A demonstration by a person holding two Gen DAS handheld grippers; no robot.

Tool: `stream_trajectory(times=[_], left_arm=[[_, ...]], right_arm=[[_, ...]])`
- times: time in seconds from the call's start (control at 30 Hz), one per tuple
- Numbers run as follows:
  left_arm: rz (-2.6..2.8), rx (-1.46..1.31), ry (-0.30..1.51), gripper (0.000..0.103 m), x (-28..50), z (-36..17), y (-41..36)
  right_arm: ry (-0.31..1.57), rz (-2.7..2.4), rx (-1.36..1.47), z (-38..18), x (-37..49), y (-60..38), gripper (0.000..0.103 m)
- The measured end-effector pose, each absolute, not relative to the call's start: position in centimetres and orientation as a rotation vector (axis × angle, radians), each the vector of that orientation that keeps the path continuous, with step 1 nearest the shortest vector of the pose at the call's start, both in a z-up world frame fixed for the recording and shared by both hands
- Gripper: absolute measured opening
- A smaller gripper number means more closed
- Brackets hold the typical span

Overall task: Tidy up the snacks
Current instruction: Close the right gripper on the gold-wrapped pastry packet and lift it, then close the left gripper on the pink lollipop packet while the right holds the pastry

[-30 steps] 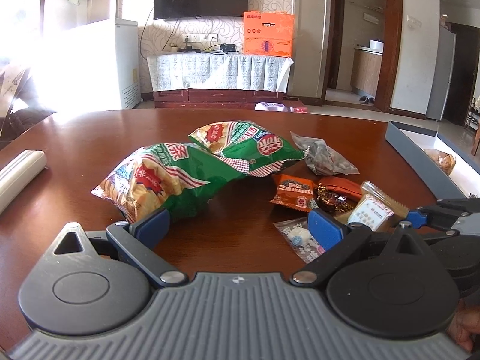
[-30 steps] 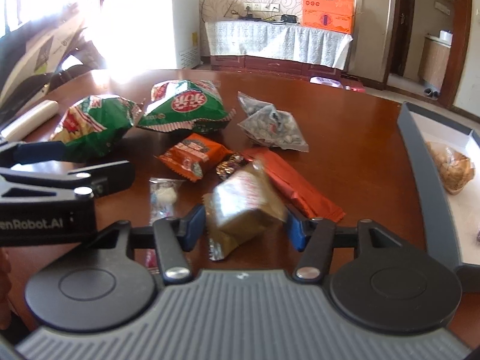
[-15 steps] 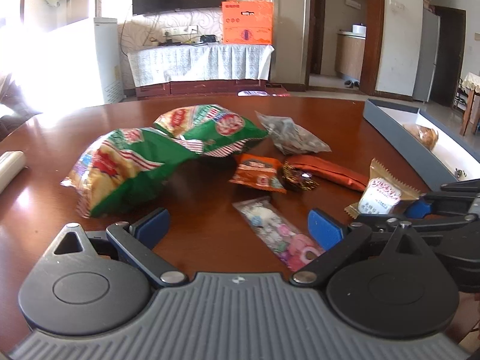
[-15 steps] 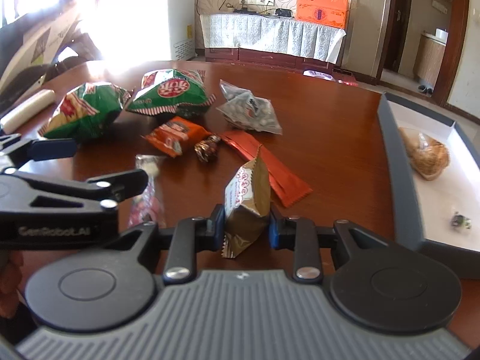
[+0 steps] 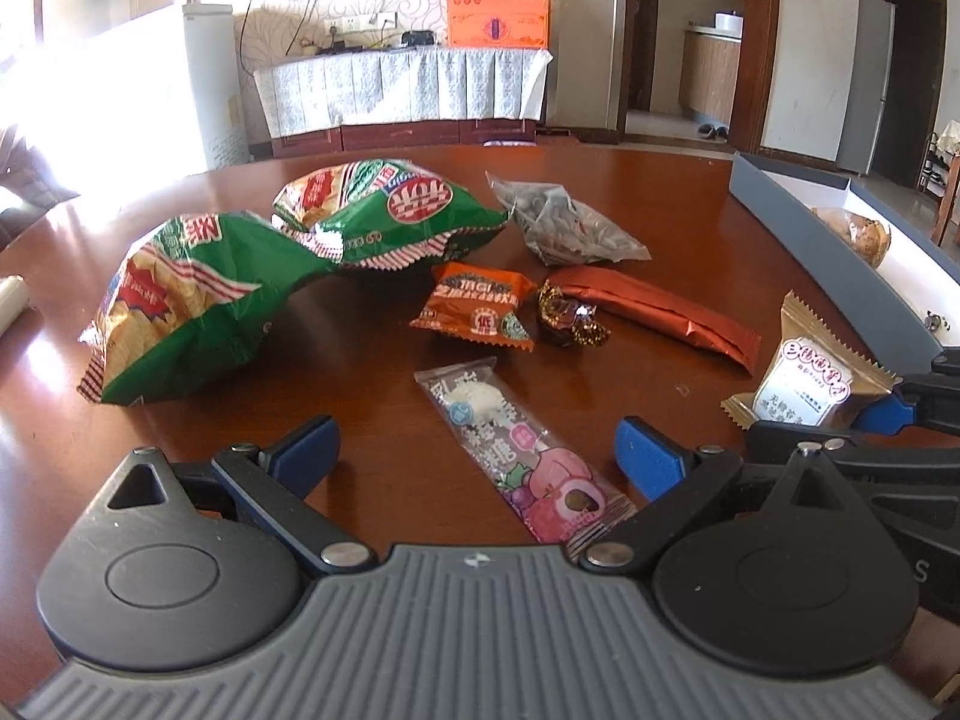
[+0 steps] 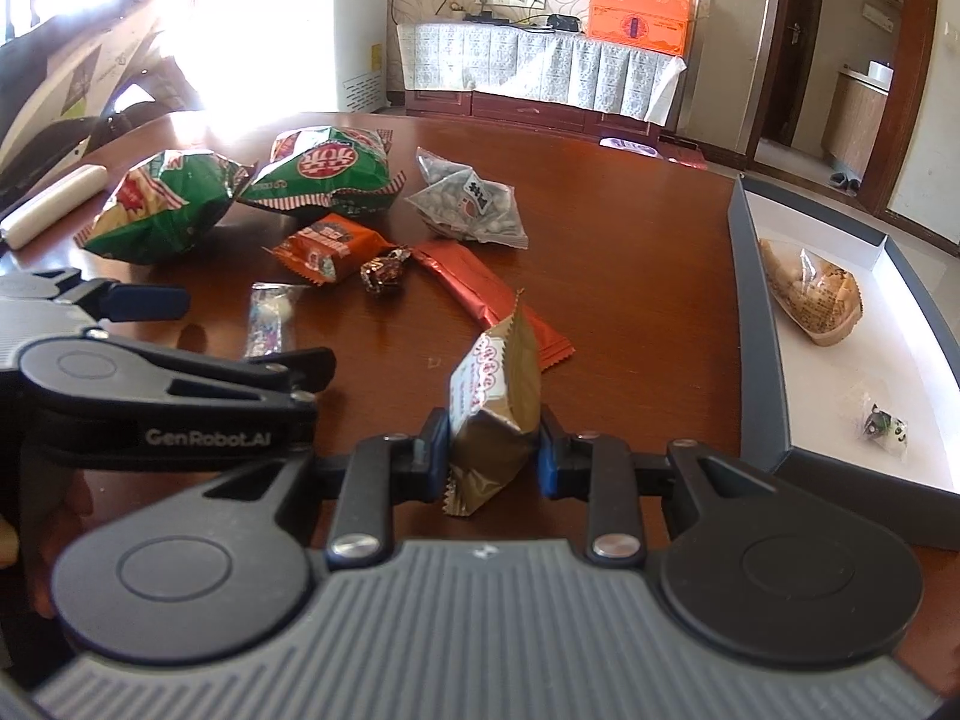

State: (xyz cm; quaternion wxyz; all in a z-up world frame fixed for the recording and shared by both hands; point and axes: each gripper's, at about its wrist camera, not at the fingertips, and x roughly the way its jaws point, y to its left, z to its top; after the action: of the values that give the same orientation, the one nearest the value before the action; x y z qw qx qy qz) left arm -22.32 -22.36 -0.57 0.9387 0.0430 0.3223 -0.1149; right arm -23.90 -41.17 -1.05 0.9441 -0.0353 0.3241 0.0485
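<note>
My right gripper [image 6: 491, 456] is shut on a gold-and-white pastry packet [image 6: 495, 414], held above the table; the packet also shows in the left wrist view [image 5: 807, 381]. My left gripper [image 5: 477, 453] is open and empty over a clear-and-pink candy strip [image 5: 522, 450]. Two green chip bags [image 5: 198, 300] [image 5: 396, 213], an orange packet [image 5: 477, 309], a wrapped chocolate [image 5: 570, 321], a long red bar [image 5: 660, 306] and a clear bag of dark sweets [image 5: 561, 225] lie on the brown table [image 5: 372, 408]. A grey box [image 6: 759, 324] at the right holds a wrapped bun [image 6: 810, 291] and a small candy [image 6: 882, 423].
A white roll [image 6: 54, 204] lies at the table's left edge. My left gripper's body [image 6: 150, 396] sits close to the left of the right gripper. A white freezer, a TV cabinet and an orange carton stand beyond the table.
My right gripper closed on the pastry packet, lifted it and drew back toward the grey box. My left gripper pulled back from the chip bag, bringing the candy strip between its open fingers.
</note>
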Motion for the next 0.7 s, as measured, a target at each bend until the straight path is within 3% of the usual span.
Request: stream_trajectory(times=[0.2, 0.5, 0.7], left_arm=[[-0.241, 0.085, 0.670, 0.099, -22.11, -0.75, -22.22], [-0.282, 0.097, 0.641, 0.079, -22.53, -0.58, -22.48], [-0.287, 0.098, 0.638, 0.078, -22.64, -0.60, -22.48]], right_arm=[[0.660, 0.102, -0.075, -1.05, -23.99, -41.05, 0.032], [0.659, 0.103, -0.080, -1.02, -24.05, -41.16, 0.032], [0.658, 0.104, -0.084, -1.00, -24.10, -41.07, 0.032]])
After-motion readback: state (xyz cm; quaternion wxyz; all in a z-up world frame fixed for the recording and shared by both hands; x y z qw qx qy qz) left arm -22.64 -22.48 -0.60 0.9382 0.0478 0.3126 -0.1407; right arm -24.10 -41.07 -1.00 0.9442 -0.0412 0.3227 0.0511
